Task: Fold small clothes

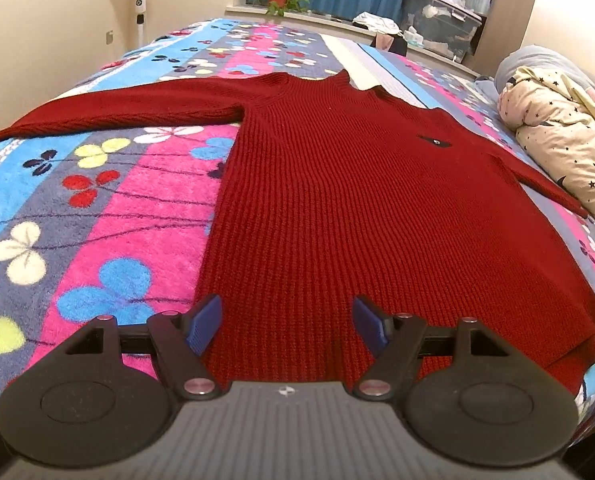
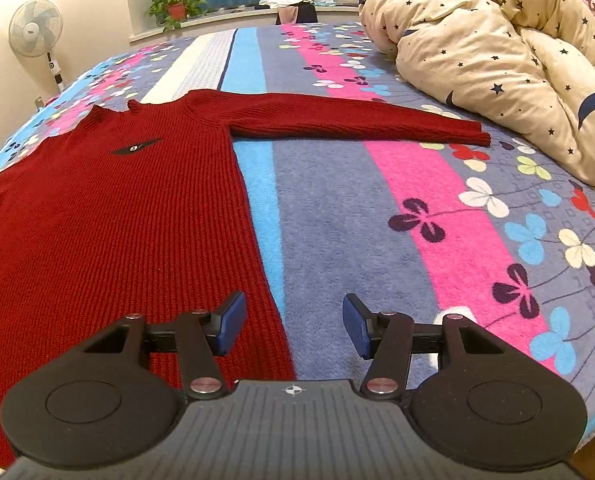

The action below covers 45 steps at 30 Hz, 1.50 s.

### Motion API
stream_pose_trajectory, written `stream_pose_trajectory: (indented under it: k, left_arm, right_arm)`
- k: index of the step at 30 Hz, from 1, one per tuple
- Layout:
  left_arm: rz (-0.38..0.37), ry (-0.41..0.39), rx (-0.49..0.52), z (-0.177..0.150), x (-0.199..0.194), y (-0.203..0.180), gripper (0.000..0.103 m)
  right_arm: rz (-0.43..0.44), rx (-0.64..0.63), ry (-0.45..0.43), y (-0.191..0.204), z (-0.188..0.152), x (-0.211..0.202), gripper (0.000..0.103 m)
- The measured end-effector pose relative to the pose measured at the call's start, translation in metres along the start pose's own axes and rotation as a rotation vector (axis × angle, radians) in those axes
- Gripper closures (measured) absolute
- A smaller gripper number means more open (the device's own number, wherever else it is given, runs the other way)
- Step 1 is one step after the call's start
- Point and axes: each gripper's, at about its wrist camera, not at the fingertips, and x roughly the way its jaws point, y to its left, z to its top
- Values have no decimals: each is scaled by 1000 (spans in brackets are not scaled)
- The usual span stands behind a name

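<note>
Here, left wrist view: the sweater [image 1: 337, 208] lies flat on the blanket [image 1: 97, 208], hem nearest the camera, collar toward 12 o'clock, one sleeve [image 1: 109, 114] stretched to 9 o'clock. The left gripper [image 1: 287, 322] hangs over the hem, jaws wide apart and holding nothing; whether the pads touch the knit is hard to tell. The other sleeve runs to 3 o'clock and its cuff is hard to make out.

Right wrist view: the right gripper [image 2: 293, 322] straddles the sweater's side edge near the hem corner, jaws about half open, empty. Only here does the full right sleeve [image 2: 357, 122] show, its cuff near the quilt [image 2: 497, 64] at 2 o'clock.

Risk: pinching only the top layer, or closing off the edge, would leave the hem behind or skew the fold.
</note>
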Motion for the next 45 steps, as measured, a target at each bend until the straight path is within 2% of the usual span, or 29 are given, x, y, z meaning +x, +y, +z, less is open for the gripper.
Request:
stream_pose_trajectory:
  k: [24, 27, 28, 29, 34, 38, 40, 42, 45]
  left_arm:
    - [2, -12, 20, 0, -2, -2, 26]
    - [-1, -39, 38, 7, -9, -5, 24]
    - [4, -61, 51, 10, -14, -6, 21]
    - [12, -92, 69, 15, -20, -8, 17]
    - [45, -224, 138, 45, -47, -14, 17]
    - [59, -277, 161, 84, -50, -19, 17]
    - [39, -305, 180, 103, -49, -23, 17]
    - [13, -313, 194, 124, -40, -27, 17]
    - [-8, -266, 200, 154, -14, -35, 17]
  right_arm:
    - [-2, 17, -36, 0, 3, -8, 47]
    - [3, 25, -55, 1, 4, -10, 47]
    - [7, 29, -68, 2, 5, -11, 47]
    - [10, 34, -83, 2, 7, -13, 47]
    - [1, 89, -160, 4, 16, -18, 47]
    - [-4, 149, -215, 5, 23, -21, 48]
    - [-12, 159, -226, 9, 26, -21, 48]
    - [4, 182, -232, 11, 29, -21, 48]
    - [18, 206, -236, 16, 33, -21, 48]
